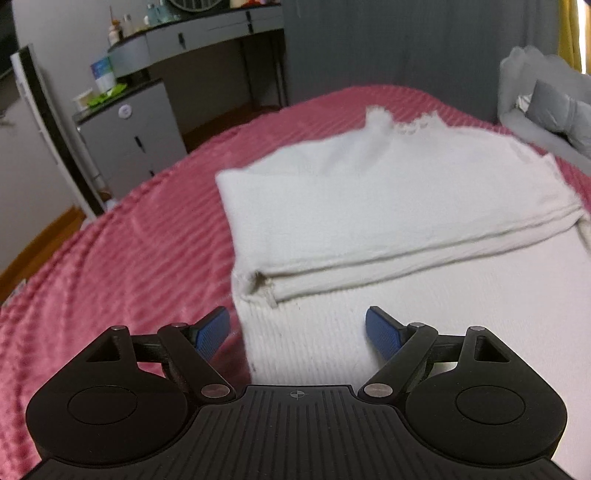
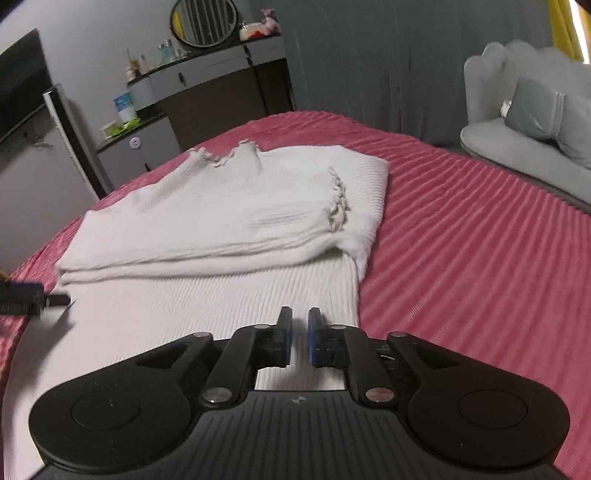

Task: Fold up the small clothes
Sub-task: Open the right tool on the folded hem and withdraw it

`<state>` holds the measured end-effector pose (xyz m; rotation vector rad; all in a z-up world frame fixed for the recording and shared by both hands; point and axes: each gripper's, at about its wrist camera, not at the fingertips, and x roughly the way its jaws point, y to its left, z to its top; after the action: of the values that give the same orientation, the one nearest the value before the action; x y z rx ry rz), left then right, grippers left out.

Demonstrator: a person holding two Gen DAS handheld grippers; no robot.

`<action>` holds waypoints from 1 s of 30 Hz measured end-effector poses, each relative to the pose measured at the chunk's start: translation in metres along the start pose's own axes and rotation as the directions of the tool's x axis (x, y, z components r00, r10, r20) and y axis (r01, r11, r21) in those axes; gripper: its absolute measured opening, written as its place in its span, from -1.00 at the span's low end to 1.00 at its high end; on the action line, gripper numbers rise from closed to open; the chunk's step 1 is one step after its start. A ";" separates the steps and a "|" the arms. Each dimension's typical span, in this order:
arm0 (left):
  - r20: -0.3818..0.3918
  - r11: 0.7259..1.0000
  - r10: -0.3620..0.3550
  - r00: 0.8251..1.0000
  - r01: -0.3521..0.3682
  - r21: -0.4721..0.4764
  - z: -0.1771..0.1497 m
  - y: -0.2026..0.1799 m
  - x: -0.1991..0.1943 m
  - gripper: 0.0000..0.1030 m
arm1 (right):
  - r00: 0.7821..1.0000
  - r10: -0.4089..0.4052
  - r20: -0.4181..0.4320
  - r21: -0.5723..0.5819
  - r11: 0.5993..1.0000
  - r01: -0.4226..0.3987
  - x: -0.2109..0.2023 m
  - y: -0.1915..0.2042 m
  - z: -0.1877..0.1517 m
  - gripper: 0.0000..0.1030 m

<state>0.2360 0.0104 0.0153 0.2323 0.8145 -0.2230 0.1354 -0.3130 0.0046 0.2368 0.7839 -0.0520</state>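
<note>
One white garment [image 1: 388, 192] on the pink bedspread [image 1: 110, 240], far part already folded over the near ribbed panel. Left view: left gripper [image 1: 297, 332] spread wide, empty, over the garment's near-left corner; right edge cut off.

Right view: right gripper [image 2: 300, 338] nearly closed, narrow gap, nothing pinched. Frilled sleeve [image 2: 338, 206] lies on top. Final fold likely remains. Motion blur; near hem hidden.

Pink ribbed bedspread [image 2: 480, 229], grey curtain [image 2: 369, 55] behind, grey sofa [image 2: 517, 144] right, dresser [image 2: 207, 81] with round mirror [image 2: 203, 26] left, wood floor [image 1: 44, 240].
</note>
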 end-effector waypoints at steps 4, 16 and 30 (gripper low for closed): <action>0.001 0.999 0.016 1.000 -0.016 0.031 0.006 -0.009 -0.022 0.71 | 1.000 -0.024 0.005 -0.035 0.999 0.024 -0.029 0.001 -0.020 -0.41; 0.037 0.986 0.039 0.999 -0.044 0.160 0.016 -0.036 -0.085 0.82 | 0.999 -0.030 -0.031 -0.057 0.998 0.029 -0.070 0.016 -0.051 -0.24; -0.052 0.988 0.008 0.999 0.000 0.153 -0.004 -0.026 -0.115 0.82 | 0.996 -0.061 -0.060 -0.040 0.997 0.058 -0.104 0.005 -0.068 -0.20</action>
<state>0.1491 -0.0008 0.0940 0.3849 0.8502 -0.2771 0.0153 -0.2970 0.0320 0.1796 0.8522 -0.0864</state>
